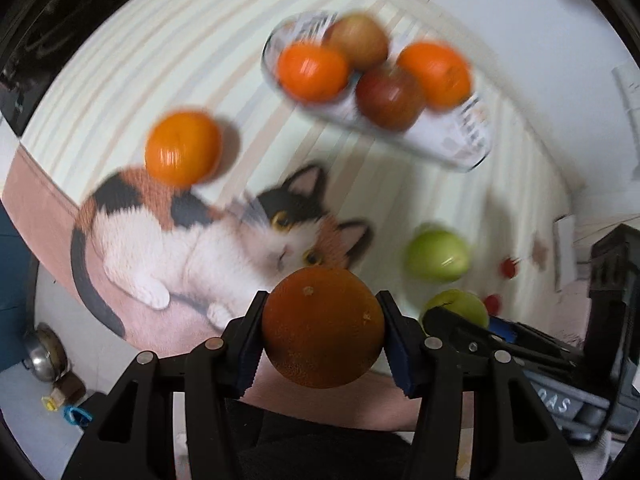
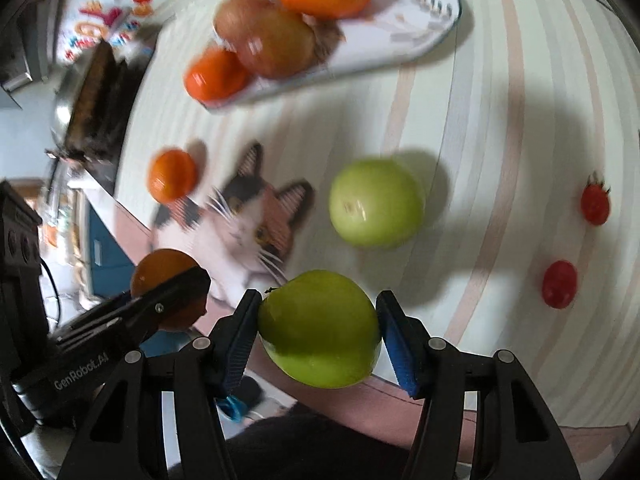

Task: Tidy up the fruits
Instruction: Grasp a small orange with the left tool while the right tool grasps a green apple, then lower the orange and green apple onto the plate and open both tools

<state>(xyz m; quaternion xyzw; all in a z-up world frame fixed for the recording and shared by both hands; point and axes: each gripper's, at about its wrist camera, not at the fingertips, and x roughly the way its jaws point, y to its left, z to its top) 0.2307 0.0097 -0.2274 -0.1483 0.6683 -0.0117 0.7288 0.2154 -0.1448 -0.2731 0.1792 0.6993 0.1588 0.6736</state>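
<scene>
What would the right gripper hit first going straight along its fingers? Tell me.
Probably the loose green apple on the cat tablecloth, just beyond the green apple that the right gripper holds; depth is unclear.

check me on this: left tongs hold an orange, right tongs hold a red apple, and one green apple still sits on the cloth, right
Not quite. The right tongs hold a green apple, not a red one; the right wrist view shows it. The rest stands: the left tongs hold an orange, and one green apple sits on the cloth.

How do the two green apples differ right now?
One green apple is clamped between the right gripper's fingers; the other green apple lies loose on the striped cloth. The held one shows a stem end; the loose one looks paler. Both are round and similar in size.
</scene>
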